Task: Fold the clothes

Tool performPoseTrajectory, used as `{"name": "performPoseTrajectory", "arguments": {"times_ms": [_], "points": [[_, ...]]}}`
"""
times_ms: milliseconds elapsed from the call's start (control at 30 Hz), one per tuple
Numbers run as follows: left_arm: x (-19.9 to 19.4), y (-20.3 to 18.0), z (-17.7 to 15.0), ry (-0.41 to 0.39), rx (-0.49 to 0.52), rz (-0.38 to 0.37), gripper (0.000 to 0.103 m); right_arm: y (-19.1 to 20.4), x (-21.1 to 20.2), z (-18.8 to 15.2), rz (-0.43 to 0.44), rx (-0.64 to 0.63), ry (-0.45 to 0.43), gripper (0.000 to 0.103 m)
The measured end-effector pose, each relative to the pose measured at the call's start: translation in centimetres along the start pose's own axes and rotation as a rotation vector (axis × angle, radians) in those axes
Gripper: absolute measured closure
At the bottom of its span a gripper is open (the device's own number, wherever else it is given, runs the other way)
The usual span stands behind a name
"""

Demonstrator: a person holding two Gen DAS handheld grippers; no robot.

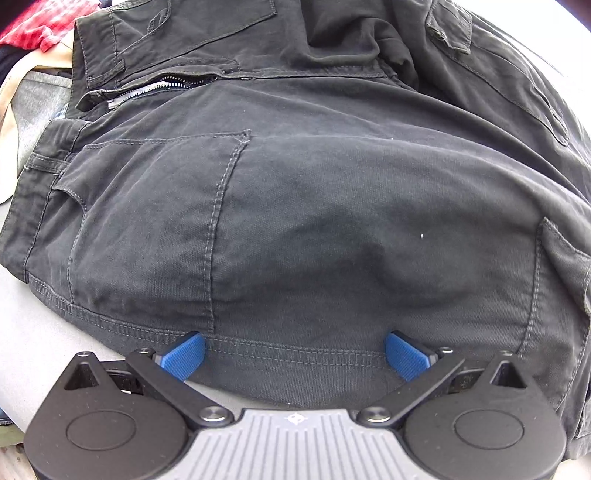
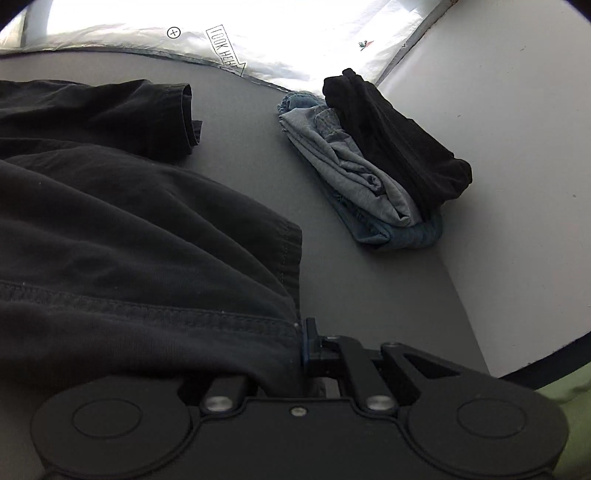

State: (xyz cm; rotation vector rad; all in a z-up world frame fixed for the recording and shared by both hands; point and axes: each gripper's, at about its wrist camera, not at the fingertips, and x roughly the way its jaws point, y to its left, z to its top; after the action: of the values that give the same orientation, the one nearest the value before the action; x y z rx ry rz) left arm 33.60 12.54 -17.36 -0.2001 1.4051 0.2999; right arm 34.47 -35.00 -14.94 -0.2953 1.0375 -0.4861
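Dark grey cargo trousers point(image 1: 295, 206) lie spread on the table, waistband and open zipper at the upper left, pockets showing. My left gripper point(image 1: 295, 352) is open, its blue pads either side of the trousers' stitched side seam at the near edge. In the right wrist view the same dark trousers point(image 2: 129, 240) fill the left half. My right gripper point(image 2: 301, 345) is shut on the trousers' hem edge; its left finger is hidden under the cloth.
A folded stack of blue denim with a black garment on top point(image 2: 373, 162) sits at the far right of the grey table point(image 2: 369, 295). A heap of unfolded clothes, red plaid among them point(image 1: 40, 26), lies at the far left. A silver sheet point(image 2: 258, 40) lies beyond the table.
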Motion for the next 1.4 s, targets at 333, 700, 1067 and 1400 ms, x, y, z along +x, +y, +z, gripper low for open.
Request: {"name": "performPoseTrajectory", "arguments": {"times_ms": [333, 700, 1067, 1400], "points": [[0.7, 0.4, 1.3, 0.033, 0.033, -0.004, 0.0, -2.6, -1.5, 0.6, 0.221, 0.122, -0.004, 0.054], [0.2, 0.0, 0.3, 0.018, 0.026, -0.002, 0.0, -5.6, -3.9, 5.8, 0.418, 0.275, -0.083, 0.038], [0.1, -0.3, 0.6, 0.038, 0.021, 0.001, 0.0, -8.3, -2.8, 8.1, 0.434, 0.472, -0.13, 0.031], [0.6, -0.2, 2.0, 0.05, 0.021, 0.001, 0.0, -4.5, 8.6, 8.9, 0.365, 0.419, -0.023, 0.03]]}}
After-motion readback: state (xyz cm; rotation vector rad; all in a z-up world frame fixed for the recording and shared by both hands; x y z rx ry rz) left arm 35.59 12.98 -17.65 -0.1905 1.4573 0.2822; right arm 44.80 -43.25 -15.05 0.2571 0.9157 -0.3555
